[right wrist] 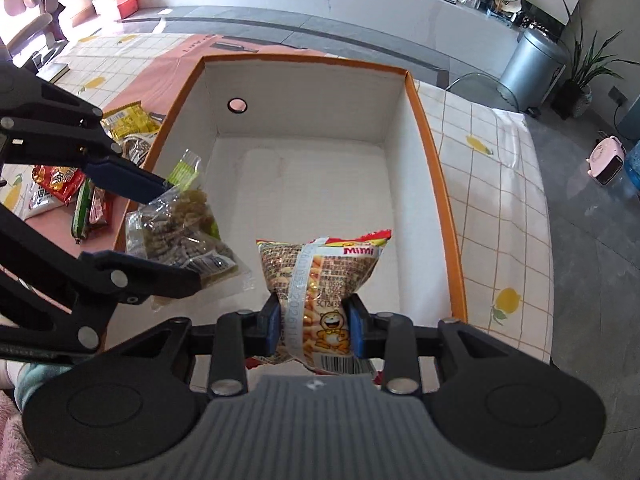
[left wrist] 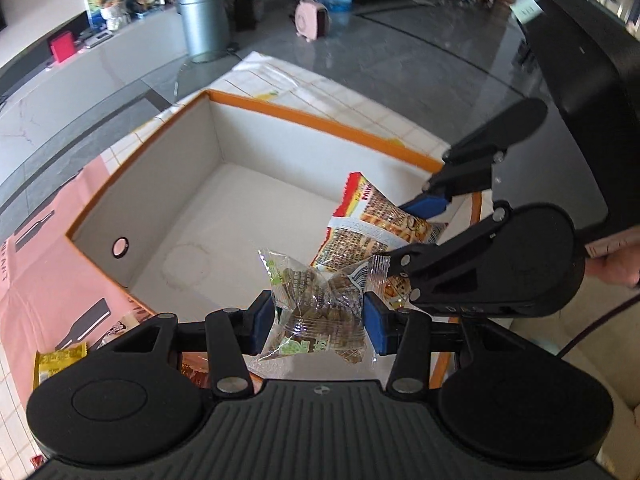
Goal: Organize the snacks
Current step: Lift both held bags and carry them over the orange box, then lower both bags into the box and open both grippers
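An orange-rimmed white box (left wrist: 280, 110) (right wrist: 436, 168) stands open on the table. My left gripper (left wrist: 318, 326) is shut on a clear packet of brown snacks (left wrist: 320, 304) held over the box's near edge; the packet also shows in the right wrist view (right wrist: 180, 236). My right gripper (right wrist: 314, 328) is shut on a red and yellow Mimi snack bag (right wrist: 320, 276) held above the box floor; the bag also shows in the left wrist view (left wrist: 372, 224). The two packets nearly touch. The right gripper (left wrist: 408, 236) comes in from the right.
Several loose snack packets (right wrist: 80, 184) lie on the pink and checked tablecloth left of the box. A yellow packet (left wrist: 56, 364) lies by the left gripper. A black chair (left wrist: 576, 60) stands right of the table. A grey bin (left wrist: 202, 20) stands on the floor.
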The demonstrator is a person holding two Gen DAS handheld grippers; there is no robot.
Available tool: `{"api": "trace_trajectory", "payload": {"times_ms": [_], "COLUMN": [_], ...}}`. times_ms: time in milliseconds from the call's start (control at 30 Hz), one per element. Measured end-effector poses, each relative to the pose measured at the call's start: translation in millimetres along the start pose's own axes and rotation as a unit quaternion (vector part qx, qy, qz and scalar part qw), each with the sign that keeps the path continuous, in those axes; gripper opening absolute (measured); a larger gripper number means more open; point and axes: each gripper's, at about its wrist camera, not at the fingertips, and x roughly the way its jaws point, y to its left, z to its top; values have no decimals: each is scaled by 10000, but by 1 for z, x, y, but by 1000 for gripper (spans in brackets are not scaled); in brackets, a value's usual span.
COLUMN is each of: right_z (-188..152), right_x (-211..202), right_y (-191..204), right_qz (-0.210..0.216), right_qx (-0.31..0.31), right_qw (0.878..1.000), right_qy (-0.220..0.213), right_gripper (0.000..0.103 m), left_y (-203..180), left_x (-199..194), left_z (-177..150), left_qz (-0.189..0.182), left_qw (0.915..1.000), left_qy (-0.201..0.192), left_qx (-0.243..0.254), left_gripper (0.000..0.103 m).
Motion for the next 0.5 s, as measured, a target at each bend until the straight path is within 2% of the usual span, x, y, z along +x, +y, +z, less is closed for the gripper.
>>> {"api": "trace_trajectory", "payload": {"times_ms": [267, 500], "right_z": [1, 0], "right_x": [33, 53], "right_y": [2, -4], "right_qz": [189, 164], "right_qx": [-218, -118], "right_qw": [9987, 9970], "right_qy": [416, 743], "right_gripper": [31, 31], "left_y": [-3, -4], "left_x": [32, 53], "left_z": [2, 4], "left_qz": [-53, 26], "left_qw": [9977, 9944], "left_qy": [572, 938], "left_qx": [369, 482], "left_gripper": [54, 55]}}
